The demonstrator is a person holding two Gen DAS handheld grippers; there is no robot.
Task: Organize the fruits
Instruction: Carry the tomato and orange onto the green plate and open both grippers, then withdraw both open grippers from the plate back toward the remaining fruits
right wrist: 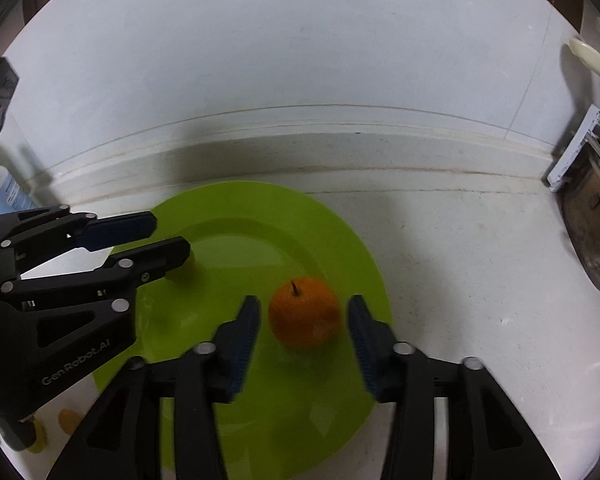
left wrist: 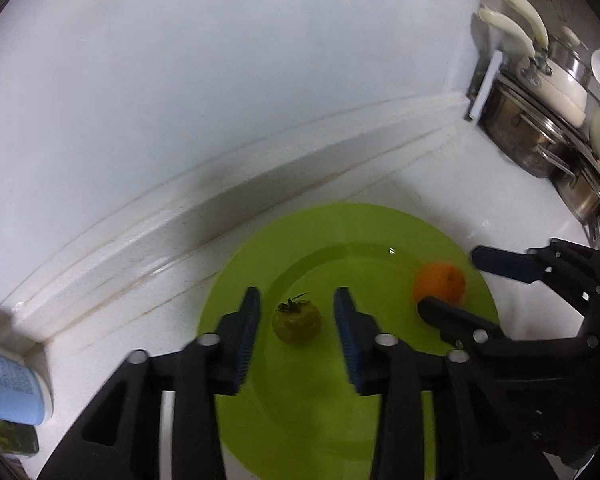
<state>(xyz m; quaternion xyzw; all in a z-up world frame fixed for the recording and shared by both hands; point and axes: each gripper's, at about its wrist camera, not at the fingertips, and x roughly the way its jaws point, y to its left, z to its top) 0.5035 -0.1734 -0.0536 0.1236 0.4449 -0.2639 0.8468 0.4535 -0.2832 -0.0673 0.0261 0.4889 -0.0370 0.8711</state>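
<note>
Progress: two fruits are seen lying on the green plate, so that much of the sorting is judged done; it is judged that both were set down here.
Remaining: at the lower left edge of the right wrist view, small yellow-orange shapes are seen off the plate; whether they are fruit cannot be told. If they are, more is left to be gathered.
Left gripper: its jaws are parted, with gaps visible on both sides of the green fruit. Nothing is held.
Right gripper: its jaws are spread a little wider than the orange, which sits between them with the pads clear on each side. Nothing is held.
Green fruit: a small, dull yellow-green, round fruit with a dark leafy stem on top; it rests upright in the plate's well, toward the left.
Orange: bright, smooth and round, with a short stem pointing up; it is placed toward the right of the well, near the rim. Its edges are slightly blurred.
Plate: it stands on a white counter, close to the back wall.
Surroundings: stacked pots are seen at the right, well apart from the plate.
</note>
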